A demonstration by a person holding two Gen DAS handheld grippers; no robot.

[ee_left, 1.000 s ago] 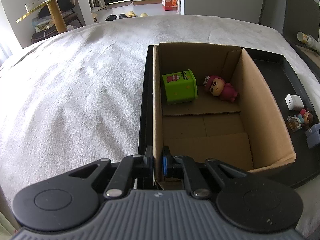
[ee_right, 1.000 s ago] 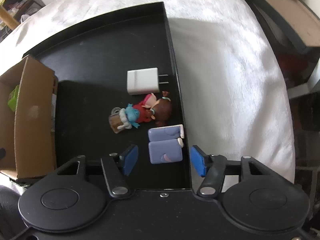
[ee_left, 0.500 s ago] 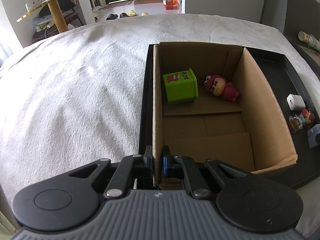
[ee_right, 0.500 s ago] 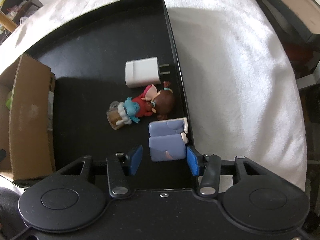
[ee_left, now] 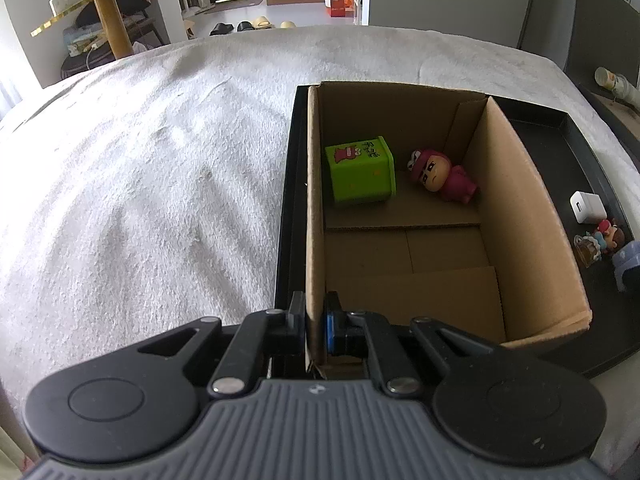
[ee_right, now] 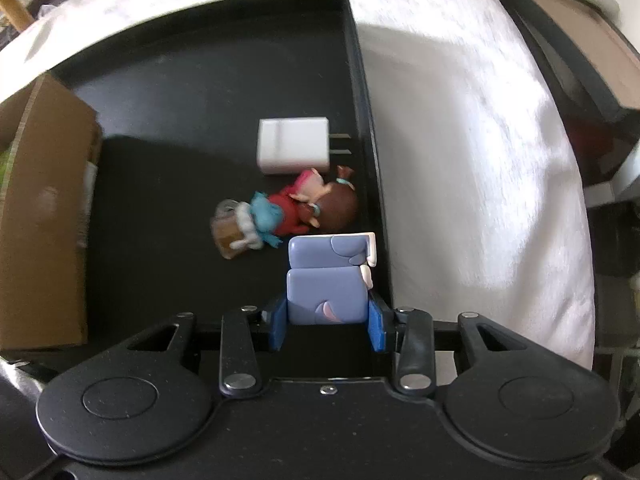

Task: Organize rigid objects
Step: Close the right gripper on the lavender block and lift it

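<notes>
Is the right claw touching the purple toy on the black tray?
Touching. In the right wrist view, both blue pads of the right claw press the sides of the purple toy, with no gap visible.

Both wrist views look steeply down, close, sharing the black tray [ee_left: 592,152].

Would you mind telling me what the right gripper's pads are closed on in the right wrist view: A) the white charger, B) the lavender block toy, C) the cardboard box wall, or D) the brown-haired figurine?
B: the right gripper has its blue pads against both sides of the lavender block toy.
</notes>
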